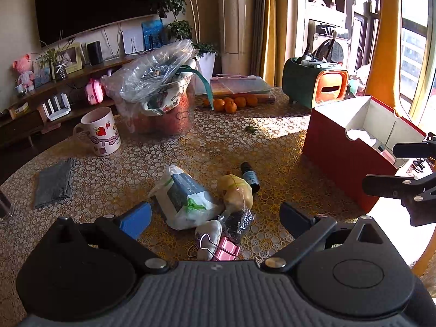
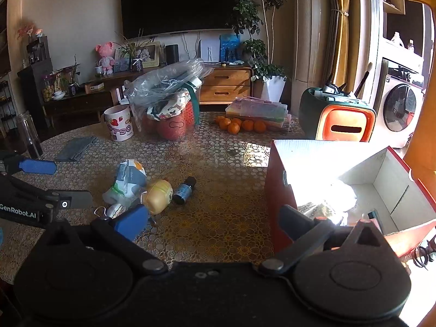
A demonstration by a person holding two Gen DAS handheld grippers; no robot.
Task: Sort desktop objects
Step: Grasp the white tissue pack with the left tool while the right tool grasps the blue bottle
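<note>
A small heap lies on the patterned table: a white pouch (image 1: 185,199), a yellow squishy toy (image 1: 237,190), a small dark bottle (image 1: 250,175), a dark packet (image 1: 237,223) and a pink binder clip (image 1: 223,248). My left gripper (image 1: 215,218) hovers over the near side of this heap, wide open and pressing on nothing. The red box (image 1: 340,158) stands to the right with its top open. My right gripper (image 2: 212,222) is open and empty, its right finger by the red box (image 2: 272,190). Each gripper shows in the other view: the left gripper (image 2: 72,182) and the right gripper (image 1: 380,166).
Behind the heap stand a strawberry mug (image 1: 102,133), a clear tub with a plastic bag (image 1: 160,95), several oranges (image 1: 231,103) and a green and orange organiser (image 1: 313,84). A grey cloth (image 1: 54,182) lies at the left. White packaging (image 2: 327,201) lies inside the red box.
</note>
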